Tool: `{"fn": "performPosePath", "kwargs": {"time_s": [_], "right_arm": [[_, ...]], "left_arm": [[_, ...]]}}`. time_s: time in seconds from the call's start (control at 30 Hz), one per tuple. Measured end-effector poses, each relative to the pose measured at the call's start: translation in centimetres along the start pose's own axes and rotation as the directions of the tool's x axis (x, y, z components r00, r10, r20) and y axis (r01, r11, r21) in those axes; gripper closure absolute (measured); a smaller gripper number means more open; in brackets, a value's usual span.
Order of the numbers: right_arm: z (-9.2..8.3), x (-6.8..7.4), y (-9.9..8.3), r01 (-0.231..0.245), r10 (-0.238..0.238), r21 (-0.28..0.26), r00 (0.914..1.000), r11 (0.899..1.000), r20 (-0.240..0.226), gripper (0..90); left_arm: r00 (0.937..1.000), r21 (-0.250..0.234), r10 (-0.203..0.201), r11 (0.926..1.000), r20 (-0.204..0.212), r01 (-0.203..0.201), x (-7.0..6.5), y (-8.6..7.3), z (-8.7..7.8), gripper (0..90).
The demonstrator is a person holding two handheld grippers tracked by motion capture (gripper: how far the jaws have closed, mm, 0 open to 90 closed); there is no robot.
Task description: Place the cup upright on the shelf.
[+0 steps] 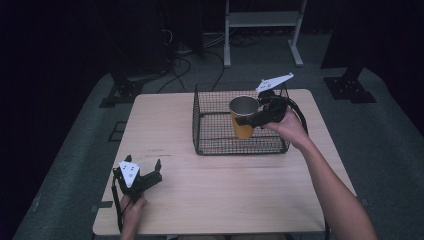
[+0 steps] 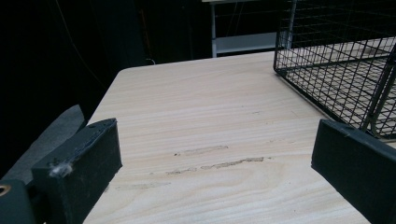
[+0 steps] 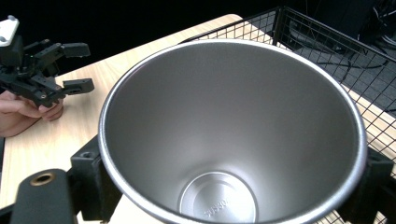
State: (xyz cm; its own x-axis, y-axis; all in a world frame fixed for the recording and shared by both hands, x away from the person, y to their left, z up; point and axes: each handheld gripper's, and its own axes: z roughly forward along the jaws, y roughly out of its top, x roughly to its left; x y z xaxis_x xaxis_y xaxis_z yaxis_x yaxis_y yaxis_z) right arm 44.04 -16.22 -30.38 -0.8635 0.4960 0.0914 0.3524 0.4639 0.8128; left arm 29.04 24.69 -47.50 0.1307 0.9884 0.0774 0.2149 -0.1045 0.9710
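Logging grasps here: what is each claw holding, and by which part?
The right claw grips the orange steel-lined cup by its sides near the rim; the left claw is open, holding nothing.

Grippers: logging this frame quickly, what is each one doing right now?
Left gripper: open, holding nothing, low over the table.
Right gripper: shut on the cup, in the wire basket.

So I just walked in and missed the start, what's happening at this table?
A person works at a wooden table with a gripper in each hand. The right gripper is clamped on a yellow metal cup, holding it upright inside the black wire basket. The cup is empty. The left gripper sits open near the table's front left corner, holding nothing.
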Motion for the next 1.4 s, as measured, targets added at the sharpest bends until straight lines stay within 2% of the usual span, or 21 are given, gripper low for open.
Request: {"fn": "performPosePath", "kwargs": {"time_s": [0.27,0.7,0.83,1.1,1.4], "right_arm": [[1.3,-0.9,0.4,-0.012,0.012,0.02,0.9999,1.0,0.006,13.4],[3.3,-2.3,0.4,-0.035,0.035,0.022,0.9991,0.999,0.023,13.3],[4.1,-2.5,0.6,-0.044,0.043,0.018,0.999,0.999,0.012,13.3],[6.0,-3.4,0.5,-0.058,0.057,0.04,0.9982,0.998,0.017,13.3],[7.4,-4.5,0.3,-0.072,0.071,0.057,0.9971,0.996,0.029,13.3]], "left_arm": [[1.0,0.001,0.0,1.0,0.0,0.0,0.0,0.0,0.0,0.8],[1.0,0.001,0.001,1.0,0.0,-0.001,0.0,0.0,0.0,0.8],[1.0,0.0,0.002,1.0,0.001,-0.002,0.0,0.0,0.0,0.8],[1.0,0.0,0.0,1.0,0.002,0.0,0.0,0.0,0.0,0.8],[1.0,0.0,-0.001,1.0,0.002,0.001,0.1,0.0,0.0,0.8]]}}
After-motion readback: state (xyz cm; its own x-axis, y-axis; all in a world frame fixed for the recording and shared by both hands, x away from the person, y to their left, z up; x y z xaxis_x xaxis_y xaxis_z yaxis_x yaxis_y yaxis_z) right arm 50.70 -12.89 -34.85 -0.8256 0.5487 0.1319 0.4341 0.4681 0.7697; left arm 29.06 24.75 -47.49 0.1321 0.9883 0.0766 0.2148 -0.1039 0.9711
